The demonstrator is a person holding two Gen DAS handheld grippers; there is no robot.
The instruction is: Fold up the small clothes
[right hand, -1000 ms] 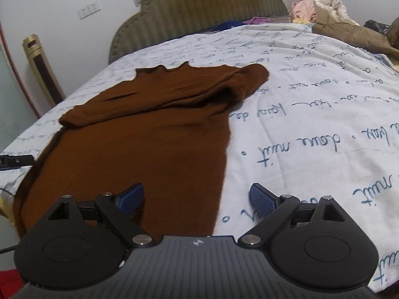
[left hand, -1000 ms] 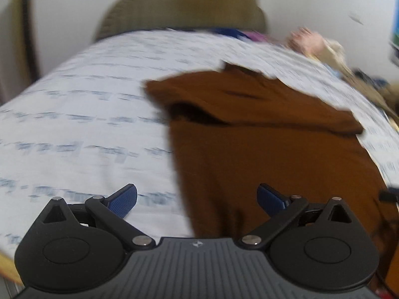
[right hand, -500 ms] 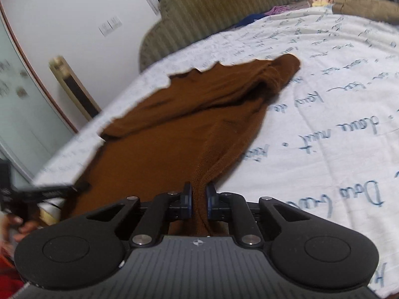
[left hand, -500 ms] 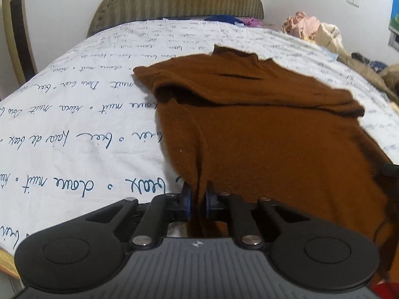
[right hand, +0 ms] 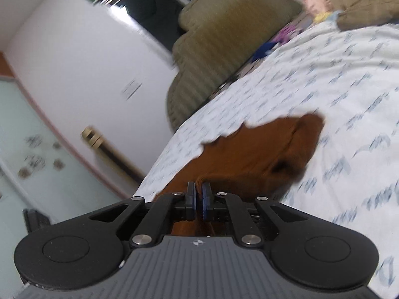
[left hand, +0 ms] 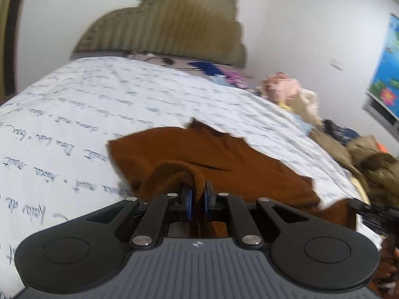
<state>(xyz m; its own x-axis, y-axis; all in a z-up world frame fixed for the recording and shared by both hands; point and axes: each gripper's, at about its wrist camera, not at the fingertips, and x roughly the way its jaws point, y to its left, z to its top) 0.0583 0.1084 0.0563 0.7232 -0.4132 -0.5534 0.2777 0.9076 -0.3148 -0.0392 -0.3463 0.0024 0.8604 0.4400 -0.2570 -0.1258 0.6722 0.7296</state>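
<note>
My left tool (left hand: 198,200) is clamped on a bunched fold of the brown sweater (left hand: 224,159), its blue pads (left hand: 190,205) pressed against the knit; my right tool (right hand: 198,199) is likewise pinched shut on a ridge of the same sweater (right hand: 261,149). The sweater lies on the bed sheet (left hand: 87,109), which is printed with rows of blue cursive writing; I can make out something like "mai" near my left side, but the rest is too blurred to read. Each tool body carries a small white logo mark (left hand: 197,244). The left view shows a pile of clothes (left hand: 299,97) at the far right of the bed and a flower poster (left hand: 386,74) on the wall. The right view, tilted, shows the padded headboard (right hand: 219,49), a dark window (right hand: 154,7) and a frosted glass panel (right hand: 37,154).
</note>
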